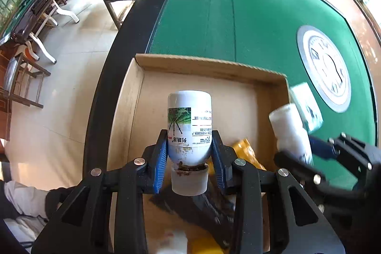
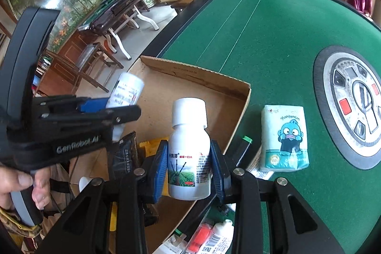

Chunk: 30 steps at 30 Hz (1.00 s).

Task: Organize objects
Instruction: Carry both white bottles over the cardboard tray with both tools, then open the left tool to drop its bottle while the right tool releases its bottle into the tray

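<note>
My left gripper is shut on a white labelled bottle, held cap-down over the open cardboard box. It also shows in the right wrist view, the left gripper holding that bottle. My right gripper is shut on a second white bottle, upright, cap up, at the box's right wall. In the left wrist view the right gripper and its bottle appear blurred at right.
The box holds a yellow packet and a dark packet. A tissue pack lies on the green felt table next to a round centre panel. Small tubes and items lie near the front edge. Chairs stand beyond.
</note>
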Available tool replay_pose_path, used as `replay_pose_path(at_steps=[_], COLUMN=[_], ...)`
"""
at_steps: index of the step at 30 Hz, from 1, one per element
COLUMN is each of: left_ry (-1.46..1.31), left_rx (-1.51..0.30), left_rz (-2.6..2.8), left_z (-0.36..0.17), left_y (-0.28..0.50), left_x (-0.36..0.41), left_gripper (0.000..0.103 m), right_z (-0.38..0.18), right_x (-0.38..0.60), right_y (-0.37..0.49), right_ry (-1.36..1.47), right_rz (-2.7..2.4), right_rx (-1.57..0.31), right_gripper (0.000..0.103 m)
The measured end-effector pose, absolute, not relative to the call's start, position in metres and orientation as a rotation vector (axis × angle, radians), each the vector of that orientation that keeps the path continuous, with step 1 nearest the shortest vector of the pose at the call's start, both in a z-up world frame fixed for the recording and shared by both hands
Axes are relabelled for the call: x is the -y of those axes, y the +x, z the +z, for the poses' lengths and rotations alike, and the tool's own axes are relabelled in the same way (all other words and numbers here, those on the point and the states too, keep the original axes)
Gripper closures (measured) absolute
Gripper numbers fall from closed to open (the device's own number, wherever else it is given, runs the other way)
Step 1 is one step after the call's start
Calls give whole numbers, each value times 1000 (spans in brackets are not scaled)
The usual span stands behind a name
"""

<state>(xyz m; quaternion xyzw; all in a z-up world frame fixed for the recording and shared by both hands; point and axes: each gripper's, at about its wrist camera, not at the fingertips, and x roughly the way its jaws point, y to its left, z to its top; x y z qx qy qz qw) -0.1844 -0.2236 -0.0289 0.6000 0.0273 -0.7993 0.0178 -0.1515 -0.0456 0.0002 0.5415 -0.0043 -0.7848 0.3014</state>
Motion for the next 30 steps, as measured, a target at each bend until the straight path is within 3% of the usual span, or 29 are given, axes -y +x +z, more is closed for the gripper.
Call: replay_pose_path(at_steps=[9,30], left_ry=[1895,1937], left_rx=[-238,-143], left_rz=[-2464,-2489], left_z=[-57,-71], left_y=[-201,-213], left_x=[243,244], left_gripper=[69,69], right_z=[-8,-39], right_x=[80,81], right_y=[-161,-191], right_ry=[1471,1573], right_rz=[-2071,-2109], right_rx=[-165,-58], right_gripper=[69,69])
